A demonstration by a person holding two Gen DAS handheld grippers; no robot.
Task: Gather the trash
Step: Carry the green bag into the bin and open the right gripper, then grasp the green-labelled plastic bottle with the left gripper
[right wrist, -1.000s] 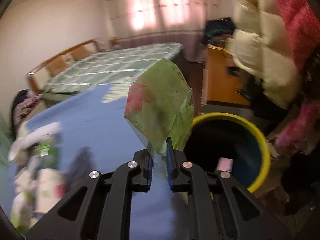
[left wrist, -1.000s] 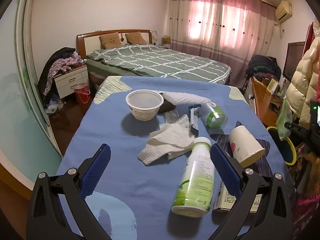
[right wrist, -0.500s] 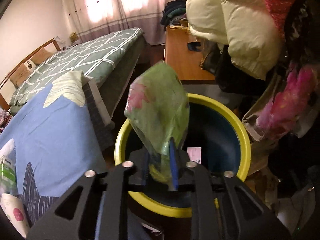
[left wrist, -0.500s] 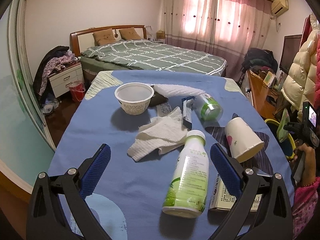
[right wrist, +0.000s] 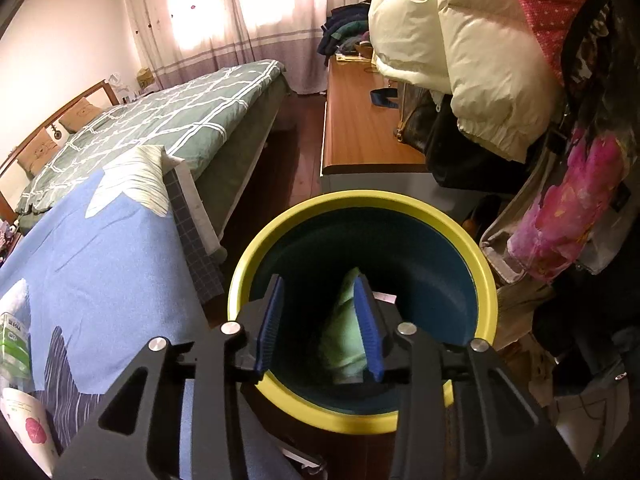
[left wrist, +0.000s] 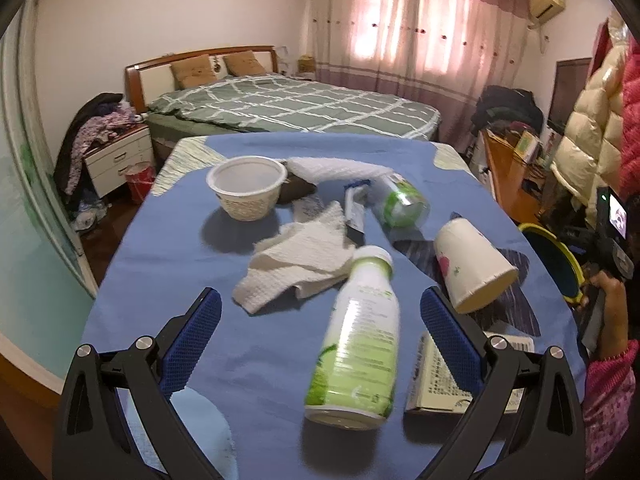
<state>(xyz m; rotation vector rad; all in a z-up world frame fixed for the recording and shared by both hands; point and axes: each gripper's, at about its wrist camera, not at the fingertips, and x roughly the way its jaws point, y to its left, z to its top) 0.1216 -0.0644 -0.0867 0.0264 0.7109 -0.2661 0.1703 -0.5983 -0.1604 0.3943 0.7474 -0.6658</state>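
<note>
My right gripper [right wrist: 320,292] is open above the yellow-rimmed blue bin [right wrist: 486,272]. A green wrapper [right wrist: 342,332] lies loose inside the bin, below the fingers. My left gripper [left wrist: 320,312] is open and empty, low over the blue table [left wrist: 168,264]. Ahead of it lie a white-green bottle [left wrist: 356,344] on its side, a crumpled paper towel [left wrist: 300,256], a tipped paper cup [left wrist: 472,264], a white bowl [left wrist: 248,188], a clear green-label bottle [left wrist: 400,204] and a small box [left wrist: 436,380]. The bin's rim [left wrist: 560,252] shows at the table's right side.
A bed [left wrist: 292,108] stands beyond the table. A wooden desk [right wrist: 360,128] and hanging coats [right wrist: 460,52] stand behind the bin. A nightstand [left wrist: 116,160] with clothes is at the far left. The table edge [right wrist: 188,248] runs left of the bin.
My right gripper has swung from over the table to above the bin, opened, and the green wrapper has dropped into the bin. The left gripper has moved slightly.
</note>
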